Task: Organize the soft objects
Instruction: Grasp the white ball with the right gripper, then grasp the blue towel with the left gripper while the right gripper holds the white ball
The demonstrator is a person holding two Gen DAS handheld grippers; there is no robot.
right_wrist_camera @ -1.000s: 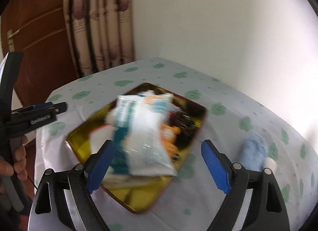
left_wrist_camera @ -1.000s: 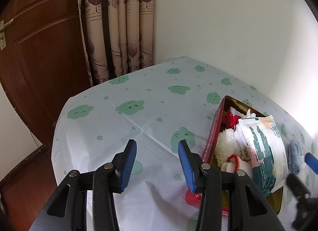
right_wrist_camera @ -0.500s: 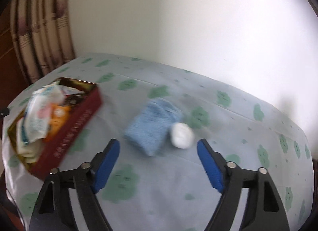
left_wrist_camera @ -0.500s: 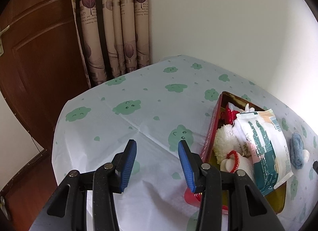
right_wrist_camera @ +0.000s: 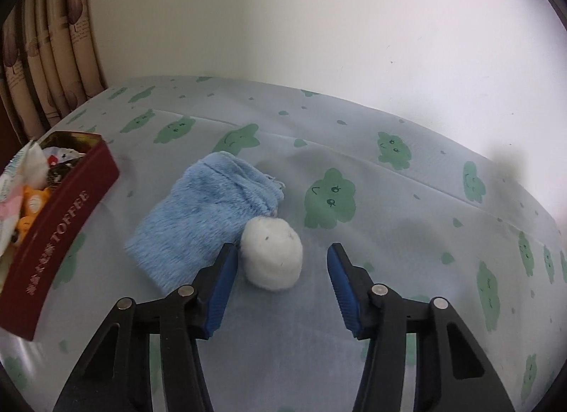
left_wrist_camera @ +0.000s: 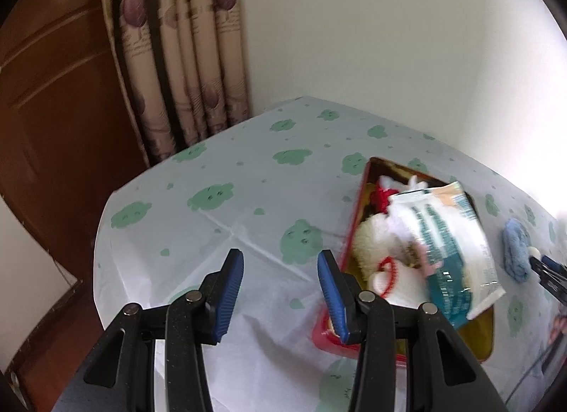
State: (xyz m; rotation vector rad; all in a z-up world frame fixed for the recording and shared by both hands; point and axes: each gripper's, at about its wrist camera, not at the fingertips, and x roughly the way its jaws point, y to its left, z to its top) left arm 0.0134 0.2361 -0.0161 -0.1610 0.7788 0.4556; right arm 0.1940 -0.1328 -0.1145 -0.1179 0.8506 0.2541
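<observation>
The right hand-held gripper [right_wrist_camera: 280, 279] is closing, jaws apart around a white pompom [right_wrist_camera: 272, 252] touching a blue fuzzy sock [right_wrist_camera: 205, 213]; a red tin [right_wrist_camera: 63, 231] is sitting near the surface's [right_wrist_camera: 407, 235] left edge. The left hand-held gripper [left_wrist_camera: 280, 291] is hanging open, empty.

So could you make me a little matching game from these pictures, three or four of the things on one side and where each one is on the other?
Things:
1. white pompom
2. blue fluffy cloth
3. tissue packet
4. left gripper

Places:
a. lying on top of the pile in the red tin
b. between the right gripper pads, not yet squeezed
c. hovering open over bare tablecloth
d. flat on the table between tin and pompom

Pairs: 1-b, 2-d, 3-a, 4-c
</observation>
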